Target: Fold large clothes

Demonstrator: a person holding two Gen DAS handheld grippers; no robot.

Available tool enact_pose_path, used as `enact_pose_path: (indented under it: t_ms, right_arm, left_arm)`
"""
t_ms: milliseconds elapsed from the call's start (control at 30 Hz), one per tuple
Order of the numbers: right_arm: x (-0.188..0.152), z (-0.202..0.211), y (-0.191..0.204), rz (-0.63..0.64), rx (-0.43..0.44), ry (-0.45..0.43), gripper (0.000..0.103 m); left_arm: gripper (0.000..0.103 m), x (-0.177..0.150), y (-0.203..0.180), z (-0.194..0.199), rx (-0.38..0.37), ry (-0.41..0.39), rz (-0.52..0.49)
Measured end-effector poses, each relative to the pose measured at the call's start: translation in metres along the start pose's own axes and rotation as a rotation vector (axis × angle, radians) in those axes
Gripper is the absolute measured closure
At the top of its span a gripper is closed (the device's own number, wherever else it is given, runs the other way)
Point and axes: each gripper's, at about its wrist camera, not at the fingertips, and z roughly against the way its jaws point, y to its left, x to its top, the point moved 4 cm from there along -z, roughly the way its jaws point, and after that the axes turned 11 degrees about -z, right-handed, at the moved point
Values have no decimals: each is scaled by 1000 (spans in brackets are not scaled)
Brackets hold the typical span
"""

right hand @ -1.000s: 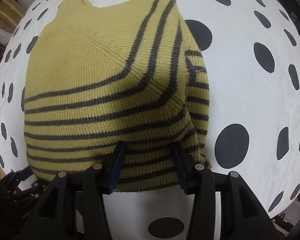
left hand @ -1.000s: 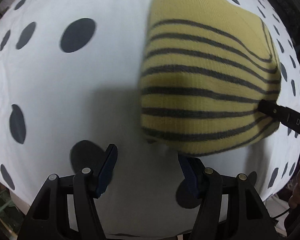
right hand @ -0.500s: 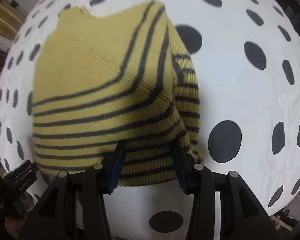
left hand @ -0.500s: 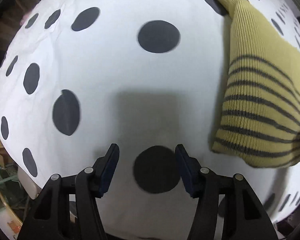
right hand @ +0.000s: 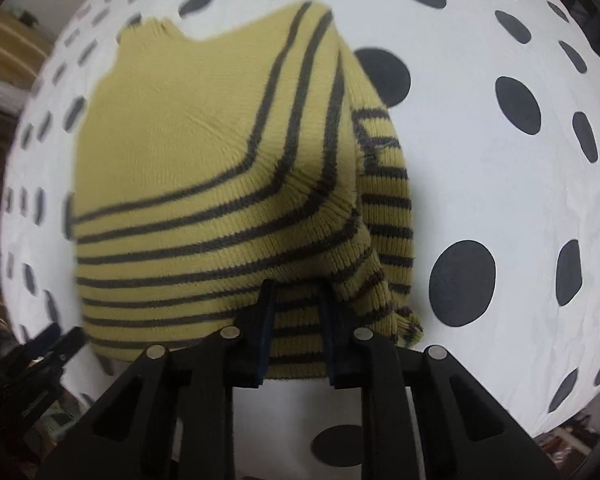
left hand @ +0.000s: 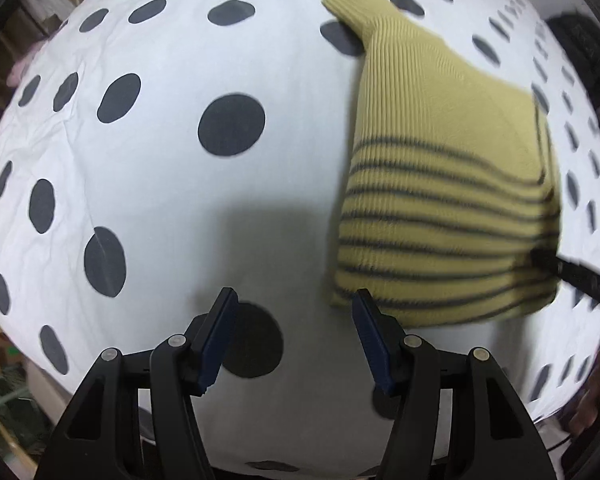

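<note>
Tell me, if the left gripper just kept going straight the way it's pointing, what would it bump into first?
Probably just the spotted sheet. The left gripper is open with nothing between its fingers, and a dark dot lies right ahead of it. The striped sweater sits off to the right of that line, though depth is hard to judge.

The sweater (right hand: 220,184) is mustard yellow with thin dark grey stripes. The cloth (left hand: 148,208) under it is white with large dark grey dots. The left hand-held gripper (left hand: 294,332) is black with blue pads (left hand: 216,340).
</note>
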Motion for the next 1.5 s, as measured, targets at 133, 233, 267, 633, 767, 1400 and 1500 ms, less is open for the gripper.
enact_pose_path:
  t_ms: [133, 233, 267, 633, 767, 1400, 1500]
  right_arm:
    - [-3, 10, 0, 23, 14, -11, 78]
    - [-3, 1, -2, 16, 13, -3, 78]
    - [-1, 0, -1, 7, 23, -7, 78]
    - [18, -6, 30, 63, 52, -77, 78]
    - [21, -10, 27, 32, 85, -56, 78]
    - [30, 8, 25, -12, 143, -69, 77]
    - [28, 23, 28, -11, 186, -82, 77]
  left_arm:
    - [38, 76, 16, 4, -162, -67, 88]
    - [25, 141, 27, -8, -251, -105, 142]
    - [25, 166, 29, -15, -257, -102, 138]
    - [29, 301, -6, -128, -307, 53, 57]
    - [82, 318, -35, -80, -356, -141, -106]
    - [44, 356, 31, 5, -179, -331, -62]
    - [44, 306, -1, -11, -244, -238, -138]
